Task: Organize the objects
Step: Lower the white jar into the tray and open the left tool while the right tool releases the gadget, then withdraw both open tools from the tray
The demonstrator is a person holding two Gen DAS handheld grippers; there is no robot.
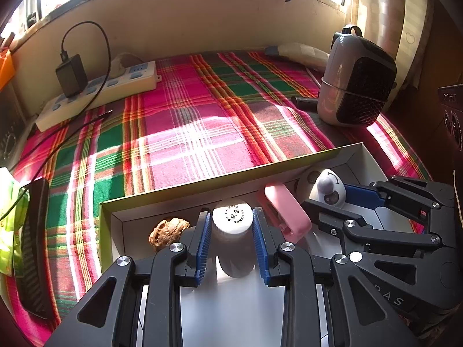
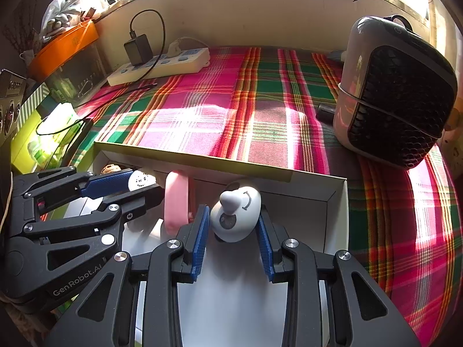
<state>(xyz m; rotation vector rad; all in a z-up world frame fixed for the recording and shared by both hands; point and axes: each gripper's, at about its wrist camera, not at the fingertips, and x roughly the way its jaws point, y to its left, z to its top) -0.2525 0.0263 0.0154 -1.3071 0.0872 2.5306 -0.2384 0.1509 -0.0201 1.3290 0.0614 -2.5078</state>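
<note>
A shallow white cardboard box (image 1: pixel 220 183) lies on the plaid cloth in front of me. My left gripper (image 1: pixel 231 211) is shut on an upright white-capped bottle (image 1: pixel 233 221) that stands inside the box. A walnut (image 1: pixel 167 232) lies just left of it and a pink case (image 1: pixel 285 212) just right. My right gripper (image 2: pixel 233 209) is shut on a white egg-shaped toy (image 2: pixel 235 215) with a grey knob, near the box's right end (image 2: pixel 337 202). In the right wrist view the left gripper (image 2: pixel 144 183) comes in from the left, with the pink case (image 2: pixel 176 199) between the two grippers.
A grey heater with a black grille (image 2: pixel 396 95) stands on the plaid cloth (image 1: pixel 188 121) at the right, with a small dark cylinder (image 1: pixel 303 102) beside it. A white power strip (image 1: pixel 98 92) with a black charger and cable lies at the back left. A black flat object (image 1: pixel 34 245) lies at the left edge.
</note>
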